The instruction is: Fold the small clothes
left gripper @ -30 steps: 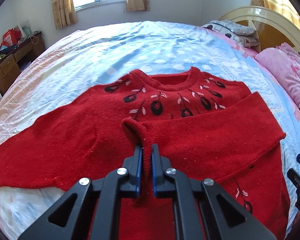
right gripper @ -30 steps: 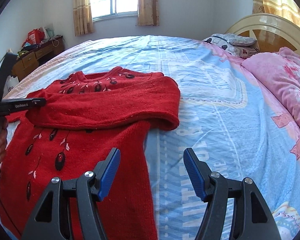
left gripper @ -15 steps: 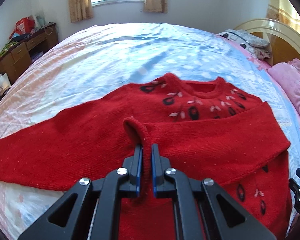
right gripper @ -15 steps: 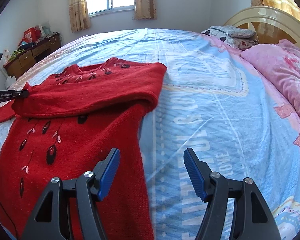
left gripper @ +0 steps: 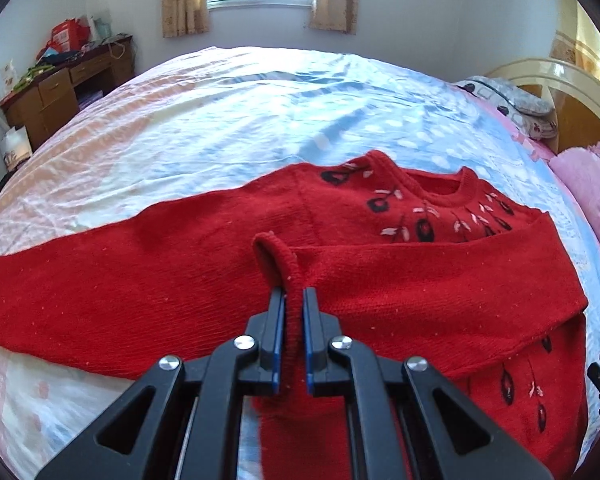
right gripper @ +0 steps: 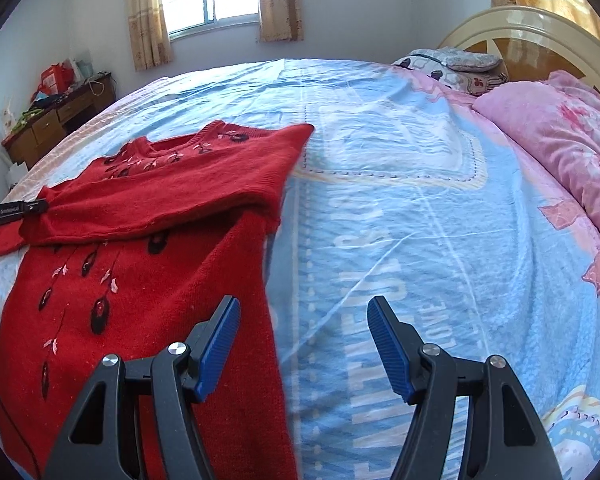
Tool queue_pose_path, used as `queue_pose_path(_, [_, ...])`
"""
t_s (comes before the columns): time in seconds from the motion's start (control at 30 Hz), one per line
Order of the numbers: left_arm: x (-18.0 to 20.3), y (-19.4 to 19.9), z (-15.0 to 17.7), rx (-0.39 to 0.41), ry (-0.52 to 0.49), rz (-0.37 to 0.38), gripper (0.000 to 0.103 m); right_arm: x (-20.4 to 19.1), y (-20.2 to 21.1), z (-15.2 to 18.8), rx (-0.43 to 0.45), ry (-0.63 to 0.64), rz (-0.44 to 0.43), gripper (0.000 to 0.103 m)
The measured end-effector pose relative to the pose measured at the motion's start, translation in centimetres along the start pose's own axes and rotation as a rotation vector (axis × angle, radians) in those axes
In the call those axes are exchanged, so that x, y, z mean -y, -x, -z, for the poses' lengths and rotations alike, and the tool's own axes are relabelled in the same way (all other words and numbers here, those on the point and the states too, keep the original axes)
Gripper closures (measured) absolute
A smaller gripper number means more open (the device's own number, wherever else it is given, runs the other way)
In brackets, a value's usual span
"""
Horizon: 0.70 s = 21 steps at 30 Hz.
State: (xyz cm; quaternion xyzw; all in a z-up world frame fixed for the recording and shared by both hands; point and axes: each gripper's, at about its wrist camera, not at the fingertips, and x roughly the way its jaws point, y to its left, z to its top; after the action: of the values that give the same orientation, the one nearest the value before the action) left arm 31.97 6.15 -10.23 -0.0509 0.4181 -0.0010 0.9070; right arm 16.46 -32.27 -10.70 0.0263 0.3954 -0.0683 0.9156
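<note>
We see a red knitted sweater (left gripper: 380, 280) with black buds and pale pink leaves embroidered around its neckline. Beneath it the bed sheet (right gripper: 380, 200) is light blue with white print and pink edges. At right lies a pink floral quilt (right gripper: 560, 152). Our hand-held gripper (right gripper: 304, 328) is black with blue pads.

- The left gripper (left gripper: 293, 300) points forward and downward, and its jaws are closed tight on the sleeve cuff (left gripper: 288, 268) of the red sweater.
- The right gripper (right gripper: 304, 344) also points downward; its jaws stand wide apart, with nothing between them.
</note>
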Motion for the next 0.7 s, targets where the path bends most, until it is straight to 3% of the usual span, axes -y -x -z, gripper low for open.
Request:
queue_pose_path(0.3, [-0.6,-1.3,0.9,-0.006,0.012,0.003,0.094,-0.5,-1.1,1.3,-0.093,0.017,-0.077,0.039])
queue_pose_path(0.37, [-0.3,-1.3,0.9,0.002,-0.004,-0.007,0.094,-0.2,-0.8,1.6,-0.094,0.005,-0.089,0.051])
queue_pose_path(0.43, [-0.3,-1.4,1.0,0.008,-0.011,-0.012,0.094,0.0,-0.4,1.9,-0.102,0.007,-0.100,0.074])
queue_pose_path(0.47, [-0.3,-1.4,1.1,0.012,-0.011,-0.014,0.094,0.1,-0.1,2.0,-0.113,0.010,-0.136,0.094])
queue_pose_path(0.6, [-0.5,-1.2,1.1,0.019,-0.008,-0.013,0.094,-0.2,1.2,3.2,-0.114,0.047,-0.139,0.099])
queue_pose_path(0.7, [-0.6,-1.2,1.2,0.020,-0.011,-0.018,0.093,0.7,2.1,4.2,-0.100,0.032,-0.073,0.099])
